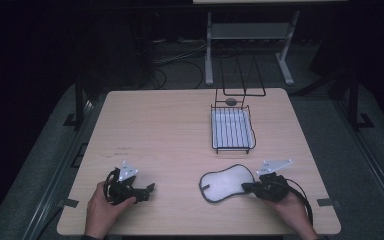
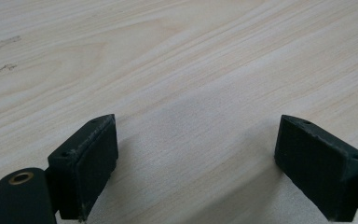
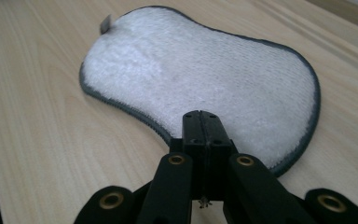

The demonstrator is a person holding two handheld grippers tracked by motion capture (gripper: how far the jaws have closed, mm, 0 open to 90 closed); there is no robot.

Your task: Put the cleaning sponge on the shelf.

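Two grippers low on table (image 1: 180, 130), left gripper (image 2: 196, 163) jaws wide apart, right gripper (image 3: 200, 122) jaws pressed together over white cloth (image 3: 205, 74), grip on cloth unclear.

pad (image 3: 205, 74): white terry cloth, fuzzy, grey stitched edge
table (image 1: 155, 130): pale wood-grain, matt
rack (image 1: 232, 131): black wire metal
jaws: matt blk plastic
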